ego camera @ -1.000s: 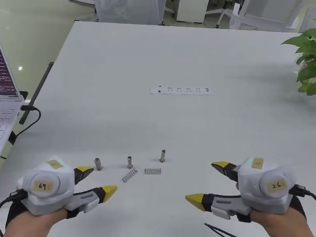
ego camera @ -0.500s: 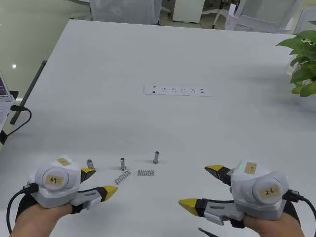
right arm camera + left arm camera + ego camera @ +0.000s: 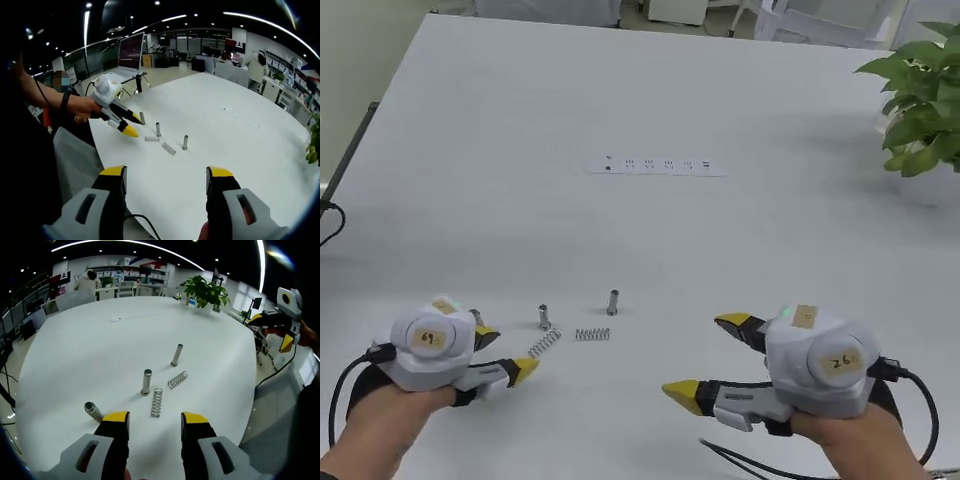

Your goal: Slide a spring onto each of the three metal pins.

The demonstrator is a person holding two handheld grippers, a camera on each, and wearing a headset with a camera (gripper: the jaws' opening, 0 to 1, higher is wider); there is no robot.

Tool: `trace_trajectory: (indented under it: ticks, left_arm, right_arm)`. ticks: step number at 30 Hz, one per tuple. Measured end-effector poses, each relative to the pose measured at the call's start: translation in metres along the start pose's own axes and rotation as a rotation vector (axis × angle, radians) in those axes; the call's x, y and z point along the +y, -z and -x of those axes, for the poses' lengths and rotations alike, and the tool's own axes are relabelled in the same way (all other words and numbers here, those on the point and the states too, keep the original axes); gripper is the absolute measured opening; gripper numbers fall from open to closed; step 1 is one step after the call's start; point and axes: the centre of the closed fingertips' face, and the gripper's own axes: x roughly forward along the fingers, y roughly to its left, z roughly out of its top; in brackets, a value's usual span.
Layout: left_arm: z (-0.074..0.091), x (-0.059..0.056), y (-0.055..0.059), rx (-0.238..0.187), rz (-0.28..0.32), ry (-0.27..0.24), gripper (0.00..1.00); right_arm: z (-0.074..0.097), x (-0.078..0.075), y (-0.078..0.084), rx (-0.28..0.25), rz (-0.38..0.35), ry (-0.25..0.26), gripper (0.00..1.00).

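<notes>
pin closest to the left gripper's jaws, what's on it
In the left gripper view, a spring is coiled around the pin. Only the pin's flat top end shows bare. The shaft under the coils is covered and cannot be seen.

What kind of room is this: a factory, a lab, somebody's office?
Most likely an open-plan office or lab workroom: a big white table with a power strip and a potted plant, a laptop screen beside it, and more desks beyond.

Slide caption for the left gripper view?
Open left gripper before near spring and far spring, bare near pin and far pin; left pin carries a spring.
</notes>
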Motion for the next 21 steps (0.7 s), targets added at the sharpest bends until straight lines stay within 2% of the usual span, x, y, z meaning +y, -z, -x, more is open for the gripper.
trace_trajectory:
  ticks: [9, 12, 14, 21]
  left_arm:
    - [-0.027, -0.006, 0.006, 0.04, -0.005, 0.016, 0.25]
    - [-0.031, -0.002, 0.009, 0.063, -0.059, -0.013, 0.17]
    - [-0.035, -0.004, 0.01, 0.061, -0.04, 0.0, 0.16]
    - [-0.044, -0.005, 0.013, 0.084, -0.055, -0.008, 0.08]
  right_arm:
    - [0.0, 0.001, 0.011, 0.017, -0.026, -0.006, 0.62]
    - [0.001, 0.001, 0.01, 0.006, -0.038, -0.01, 0.6]
    - [0.001, -0.001, 0.009, 0.005, -0.041, -0.009, 0.6]
    - [0.002, -0.005, 0.011, 0.006, -0.047, -0.006, 0.59]
